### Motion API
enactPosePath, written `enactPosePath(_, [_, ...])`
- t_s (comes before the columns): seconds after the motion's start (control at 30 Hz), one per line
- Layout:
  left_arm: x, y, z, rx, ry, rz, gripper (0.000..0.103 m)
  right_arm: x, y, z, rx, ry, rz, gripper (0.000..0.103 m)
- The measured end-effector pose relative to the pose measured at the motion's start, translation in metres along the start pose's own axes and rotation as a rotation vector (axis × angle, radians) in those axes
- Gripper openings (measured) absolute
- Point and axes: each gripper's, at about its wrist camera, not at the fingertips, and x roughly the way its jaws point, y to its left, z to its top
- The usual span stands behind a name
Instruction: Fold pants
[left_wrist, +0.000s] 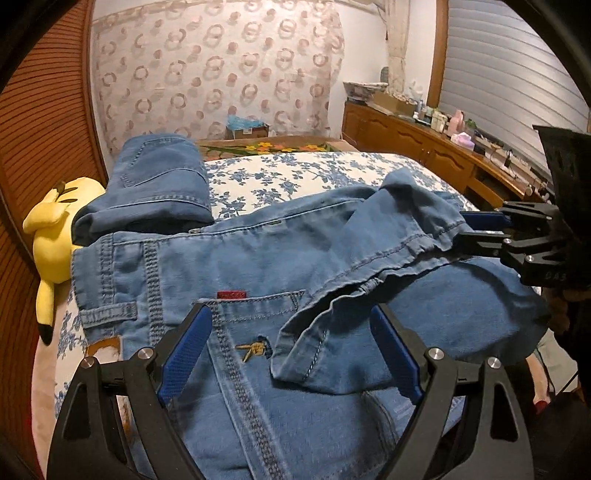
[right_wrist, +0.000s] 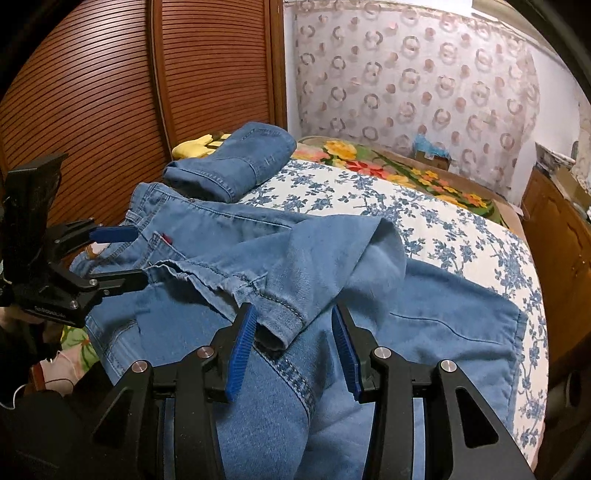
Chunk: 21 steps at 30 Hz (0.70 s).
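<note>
Light blue jeans (left_wrist: 258, 266) lie spread across the bed, with one leg folded back over the seat so that its hem (left_wrist: 388, 254) runs across the middle. My left gripper (left_wrist: 291, 332) hovers open and wide over the back pocket, the leg's end lying loose between its fingers. In the right wrist view it (right_wrist: 125, 256) straddles the hem's left end. My right gripper (right_wrist: 293, 332) is open over the hem's corner (right_wrist: 277, 325), its pads clear of the cloth. It shows at the right edge (left_wrist: 467, 232) of the left wrist view.
A second, folded pair of jeans (right_wrist: 236, 162) rests at the back left beside a yellow plush toy (left_wrist: 55, 236). The blue-flowered sheet (right_wrist: 443, 229) stretches to the right. A slatted wooden wardrobe (right_wrist: 92, 110) stands at the left, a cluttered wooden dresser (left_wrist: 406, 136) at the right.
</note>
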Motion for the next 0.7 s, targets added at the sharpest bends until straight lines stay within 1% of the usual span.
enactPosePath(0.03, [0.003,0.000,0.001,0.004,0.005,-0.001,0.088,0.001,-0.001,0.001,0.000,0.003,0.003,0.031])
enactPosePath(0.07, [0.005,0.000,0.001,0.006,0.011,-0.001,0.088,0.002,-0.001,0.001,-0.004,0.005,0.008,0.021])
enactPosePath(0.17, [0.012,0.000,0.001,0.008,0.029,-0.003,0.088,0.002,0.001,-0.001,-0.019,0.002,0.027,0.010])
enactPosePath(0.27, [0.016,-0.001,-0.001,0.012,0.040,-0.005,0.087,-0.006,-0.003,-0.001,-0.010,-0.041,0.042,0.008])
enactPosePath(0.3, [0.016,-0.002,-0.001,0.013,0.035,-0.006,0.078,-0.009,-0.003,-0.003,-0.006,-0.062,0.041,0.008])
enactPosePath(0.37, [0.016,-0.003,-0.001,0.012,0.030,-0.007,0.071,-0.018,-0.004,-0.001,0.002,-0.106,0.040,0.007])
enactPosePath(0.43, [0.016,-0.003,-0.002,0.014,0.030,-0.026,0.068,-0.031,-0.004,0.001,0.006,-0.152,0.040,0.007])
enactPosePath(0.53, [0.013,-0.007,-0.002,0.026,0.024,-0.048,0.055,-0.043,-0.003,0.005,-0.002,-0.193,0.040,0.007])
enactPosePath(0.57, [0.012,-0.009,-0.001,0.032,0.018,-0.055,0.047,-0.046,-0.003,0.006,-0.007,-0.203,0.036,0.007])
enactPosePath(0.6, [0.010,-0.010,-0.001,0.035,0.013,-0.064,0.034,-0.047,-0.002,0.006,-0.012,-0.207,0.036,0.007])
enactPosePath(0.63, [0.007,-0.012,0.000,0.032,0.009,-0.070,0.028,-0.048,-0.001,0.007,-0.017,-0.209,0.035,0.007])
enactPosePath(0.67, [0.000,-0.014,0.001,0.022,-0.007,-0.072,0.015,-0.048,0.000,0.008,-0.021,-0.211,0.034,0.007])
enactPosePath(0.7, [-0.007,-0.015,0.003,0.022,-0.025,-0.077,0.012,-0.049,0.002,0.010,-0.027,-0.213,0.034,0.007])
